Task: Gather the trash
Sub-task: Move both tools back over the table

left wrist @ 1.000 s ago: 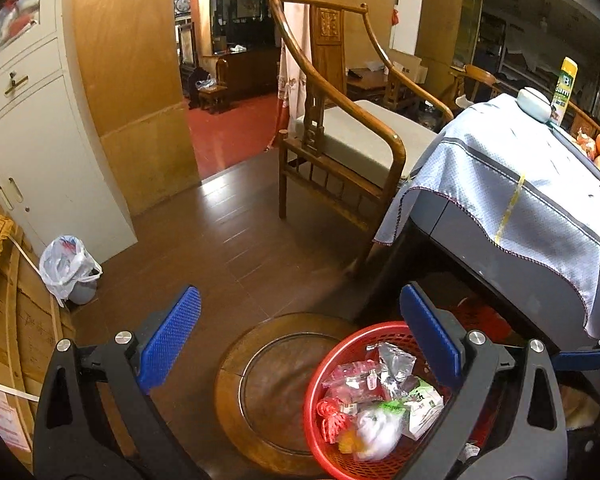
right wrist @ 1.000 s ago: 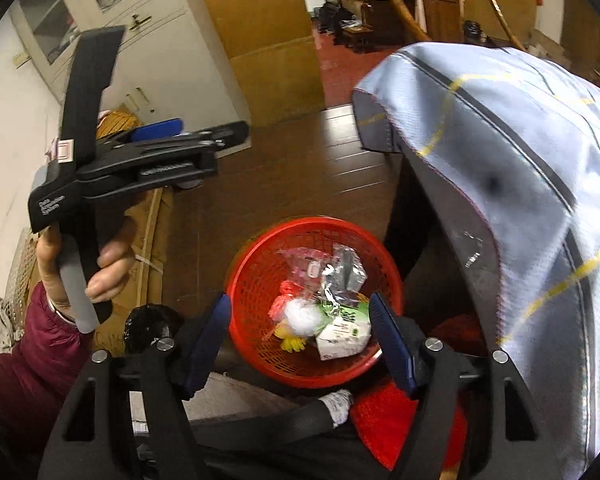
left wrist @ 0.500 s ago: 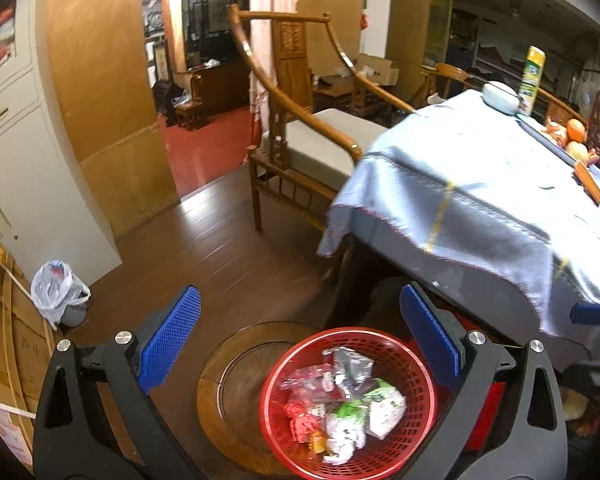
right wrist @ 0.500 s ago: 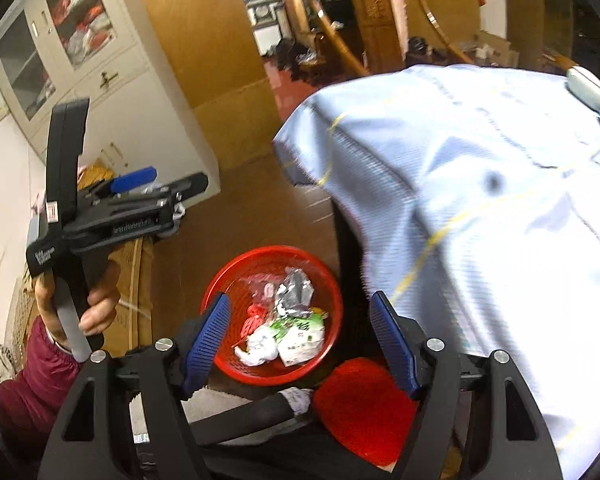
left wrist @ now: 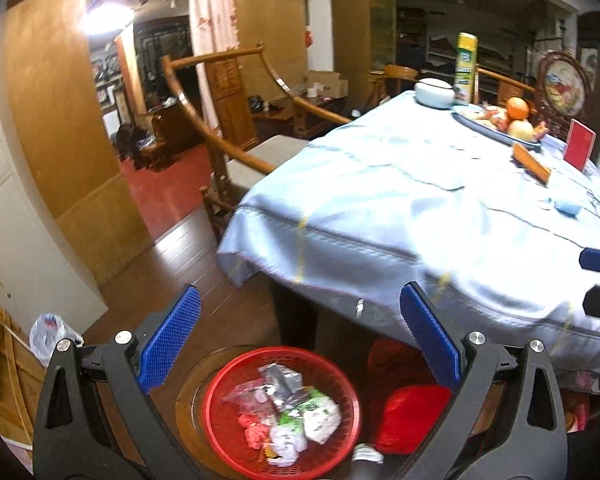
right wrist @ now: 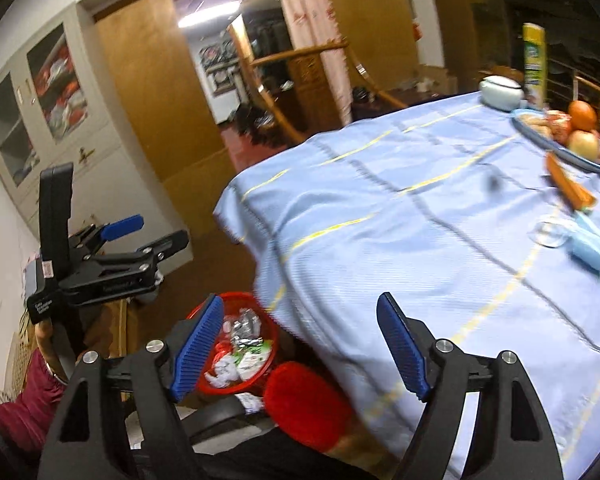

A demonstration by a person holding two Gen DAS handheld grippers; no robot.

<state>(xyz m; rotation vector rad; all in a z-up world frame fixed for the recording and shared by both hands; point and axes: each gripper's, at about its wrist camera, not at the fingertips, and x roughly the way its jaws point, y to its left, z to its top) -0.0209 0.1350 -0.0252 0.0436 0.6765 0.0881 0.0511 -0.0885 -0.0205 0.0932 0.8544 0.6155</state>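
A red mesh basket (left wrist: 220, 436) on the floor holds several wrappers (left wrist: 288, 412); it also shows in the right wrist view (right wrist: 274, 334). My left gripper (left wrist: 300, 336) is open and empty, high above the basket. My right gripper (right wrist: 300, 344) is open and empty, over the table's near edge. A crumpled blue face mask (right wrist: 590, 246) lies on the blue tablecloth (right wrist: 420, 220) at the right; it also shows in the left wrist view (left wrist: 568, 206).
On the table's far side stand a fruit plate (right wrist: 540, 134), a white lidded bowl (right wrist: 500, 92), a yellow can (right wrist: 534, 66), an orange box (right wrist: 570, 188) and a red card (left wrist: 578, 144). A wooden chair (left wrist: 228, 120) stands left of the table. A white bag (left wrist: 50, 336) lies by the cabinet.
Both grippers have risen and tilted up from the basket toward the table top. The basket now sits lower and smaller in both views. Both stay open.
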